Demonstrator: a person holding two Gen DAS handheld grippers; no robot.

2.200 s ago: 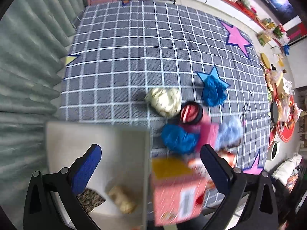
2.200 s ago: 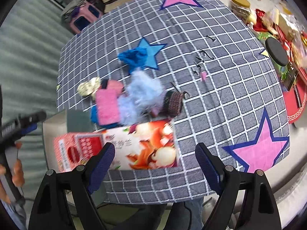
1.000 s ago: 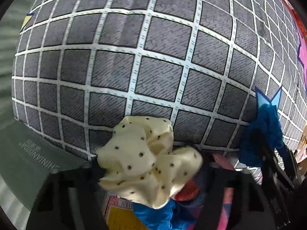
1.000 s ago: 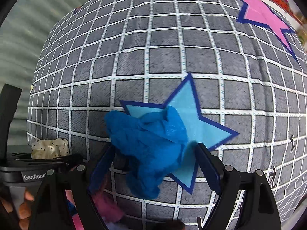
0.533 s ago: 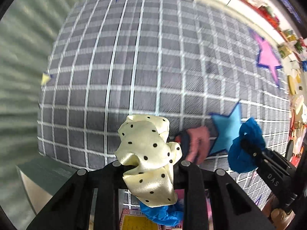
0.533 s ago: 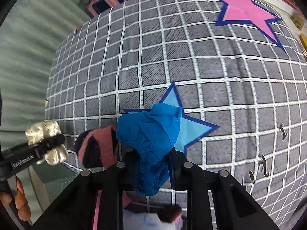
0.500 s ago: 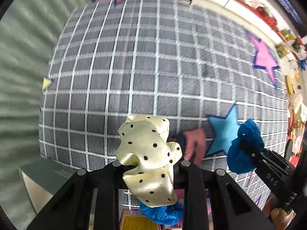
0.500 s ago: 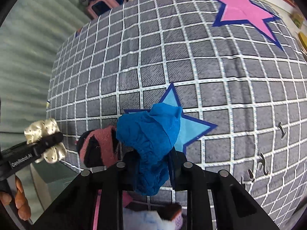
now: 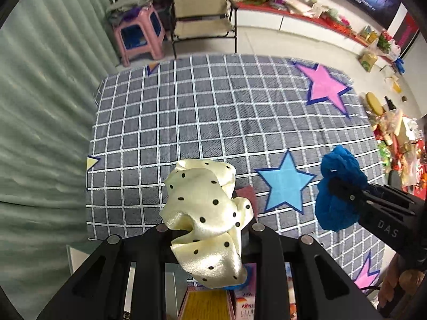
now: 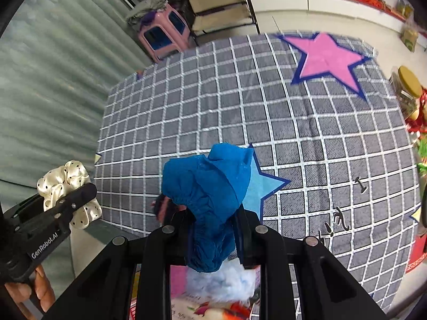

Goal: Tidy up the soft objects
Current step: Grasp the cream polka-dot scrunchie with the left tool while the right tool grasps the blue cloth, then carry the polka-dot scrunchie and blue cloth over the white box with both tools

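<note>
A cream polka-dot scrunchie (image 9: pixel 205 213) hangs above the checked tablecloth (image 9: pixel 213 122), with my left gripper (image 9: pixel 208 229) shut on it. At the right of the left wrist view, my right gripper (image 9: pixel 344 196) holds a crumpled blue fabric piece (image 9: pixel 344 165) in the air. In the right wrist view that blue piece (image 10: pixel 208 181) bulges out between the pads, and my right gripper (image 10: pixel 213 229) is shut on it. My left gripper (image 10: pixel 80 194) with the cream scrunchie (image 10: pixel 61 178) shows at the left there, held by a hand (image 10: pixel 40 293).
Under the grippers lie a fluffy light-blue item (image 10: pixel 221 280), a dark pink item (image 9: pixel 246 194) and printed boxes (image 9: pixel 202 304) at the table's near edge. A pink stool (image 9: pixel 138 32) and a folding chair (image 9: pixel 202 8) stand beyond the table. A jar (image 10: pixel 408 88) is at the right.
Both grippers closed on their items, the scrunchie and the blue piece, and lifted them well above the table. Far more of the room now shows.
</note>
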